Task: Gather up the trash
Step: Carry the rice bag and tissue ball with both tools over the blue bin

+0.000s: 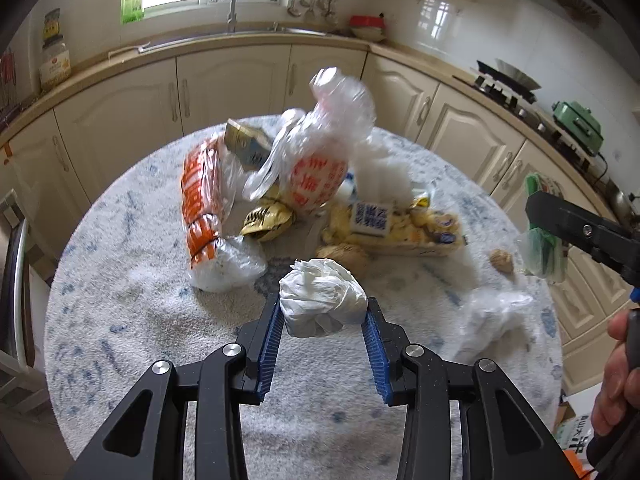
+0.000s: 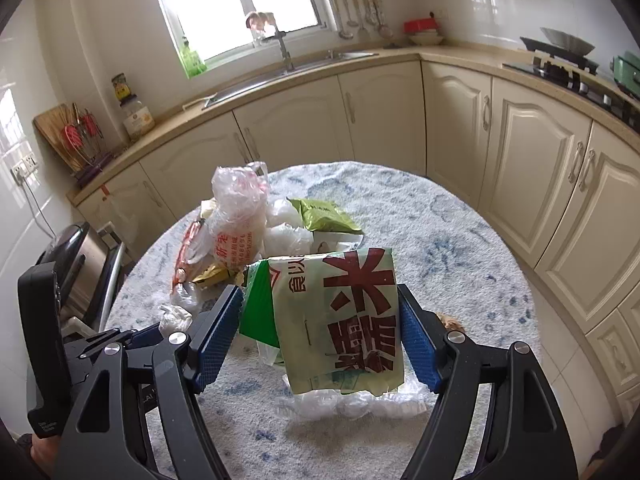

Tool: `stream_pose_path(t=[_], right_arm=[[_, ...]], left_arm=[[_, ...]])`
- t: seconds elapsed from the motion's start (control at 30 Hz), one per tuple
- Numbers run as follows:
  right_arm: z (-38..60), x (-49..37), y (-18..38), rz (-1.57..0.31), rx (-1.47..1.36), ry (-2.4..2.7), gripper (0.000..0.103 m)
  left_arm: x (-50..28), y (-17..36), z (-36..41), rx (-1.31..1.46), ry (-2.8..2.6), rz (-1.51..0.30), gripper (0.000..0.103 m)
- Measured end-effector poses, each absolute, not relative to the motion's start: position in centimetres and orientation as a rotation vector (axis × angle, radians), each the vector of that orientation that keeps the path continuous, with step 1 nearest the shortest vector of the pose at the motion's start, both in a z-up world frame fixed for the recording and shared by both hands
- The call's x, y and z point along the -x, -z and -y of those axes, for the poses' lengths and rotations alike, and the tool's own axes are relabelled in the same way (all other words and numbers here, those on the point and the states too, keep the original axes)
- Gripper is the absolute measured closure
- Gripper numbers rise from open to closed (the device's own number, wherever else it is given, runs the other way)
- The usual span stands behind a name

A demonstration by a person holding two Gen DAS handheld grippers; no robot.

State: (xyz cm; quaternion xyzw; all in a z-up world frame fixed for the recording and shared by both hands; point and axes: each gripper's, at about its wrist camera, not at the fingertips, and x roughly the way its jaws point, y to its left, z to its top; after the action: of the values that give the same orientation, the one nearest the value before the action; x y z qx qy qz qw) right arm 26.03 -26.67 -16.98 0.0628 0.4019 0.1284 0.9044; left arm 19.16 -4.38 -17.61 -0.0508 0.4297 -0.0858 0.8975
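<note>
Over the table (image 1: 120,320), left gripper (image 1: 323,312) pinches crumpled tissue (image 1: 322,300), right gripper (image 2: 320,328) seemingly clasps a green bag (image 2: 340,312).

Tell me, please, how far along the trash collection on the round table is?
Nothing looks binned yet. In hand: the left claw grips a crumpled white tissue wad; the right claw holds a green-and-white printed plastic bag. Left: the orange-printed bag, gold wrapper and clear bags.

It was a home kitchen: cream cabinets (image 2: 288,128) ran under a counter holding the sink (image 2: 280,70), with a window (image 2: 236,4) above it, hanging utensils (image 2: 360,8) and a gas stove (image 2: 568,68) to its right.
</note>
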Motion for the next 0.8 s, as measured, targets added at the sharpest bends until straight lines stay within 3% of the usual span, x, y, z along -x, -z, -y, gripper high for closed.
stream_pose_path(t=[0.23, 0.43, 0.63, 0.8], right_arm=[[31.1, -23.1, 14.4, -0.762, -0.192, -0.21, 0.027], [39.4, -19.3, 12.8, -0.714, -0.254, -0.051, 0.027], [51.0, -14.6, 14.7, -0.728, -0.341, 0.186, 0.027], [60.7, -11.9, 20.1, -0.812, -0.434, 0.364, 0.027]], left_arm=[[-16.4, 12.4, 9.1, 0.048, 0.289, -0.797, 0.067], [-16.2, 10.0, 17.7, -0.014, 0.468, -0.751, 0.067], [-16.7, 12.3, 30.8, -0.086, 0.72, -0.839, 0.067], [-17.0, 17.0, 41.6, -0.152, 0.86, -0.973, 0.067]])
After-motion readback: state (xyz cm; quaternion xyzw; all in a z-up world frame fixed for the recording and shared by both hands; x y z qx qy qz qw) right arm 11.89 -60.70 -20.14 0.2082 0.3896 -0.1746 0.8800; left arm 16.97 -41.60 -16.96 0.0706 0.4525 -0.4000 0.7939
